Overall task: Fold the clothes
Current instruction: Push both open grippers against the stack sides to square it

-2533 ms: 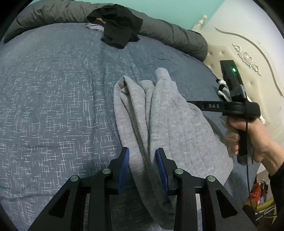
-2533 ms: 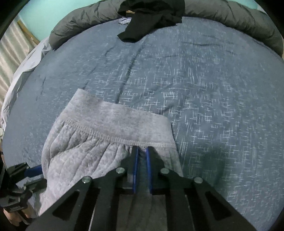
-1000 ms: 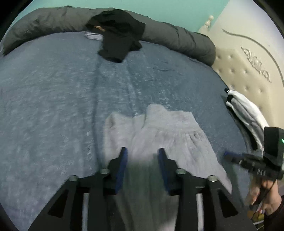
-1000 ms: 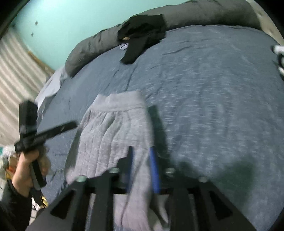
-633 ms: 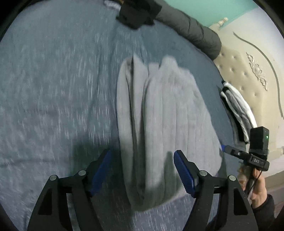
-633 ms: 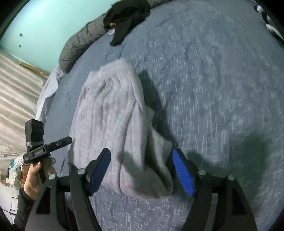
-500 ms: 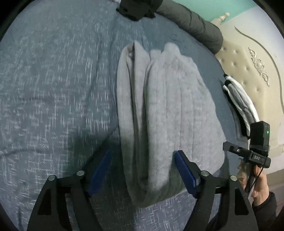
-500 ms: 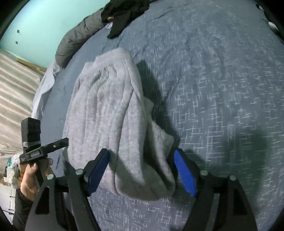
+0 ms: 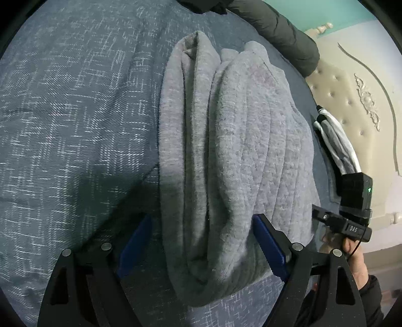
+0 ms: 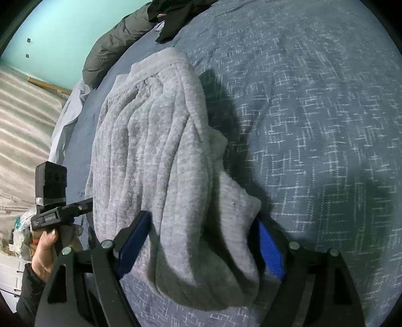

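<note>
A grey quilted garment (image 9: pixel 238 156) lies folded in a long thick bundle on the blue bedspread (image 9: pixel 75 113). My left gripper (image 9: pixel 201 234) hovers over its near end, jaws wide and still opening. The cloth lies between the blue pads (image 9: pixel 270 247) without being pinched. In the right wrist view the same garment (image 10: pixel 155 156) lies under my right gripper (image 10: pixel 201 226), which is also open and still widening, its pads (image 10: pixel 270 247) astride the bundle's near end. Each view shows the other gripper in a hand at the edge: the right gripper (image 9: pixel 351 223), the left gripper (image 10: pixel 57 213).
A pile of black clothes (image 10: pixel 176 15) lies at the far end of the bed, against a dark grey rolled duvet (image 9: pixel 281 32). A white-and-grey striped garment (image 9: pixel 336 140) rests by the cream tufted headboard (image 9: pixel 356 95). A white sheet (image 10: pixel 67 120) hangs off the bed's left side.
Both grippers have let go of the grey garment and opened wide. They came lower and closer to the bed, and the garment now lies folded on the bedspread.
</note>
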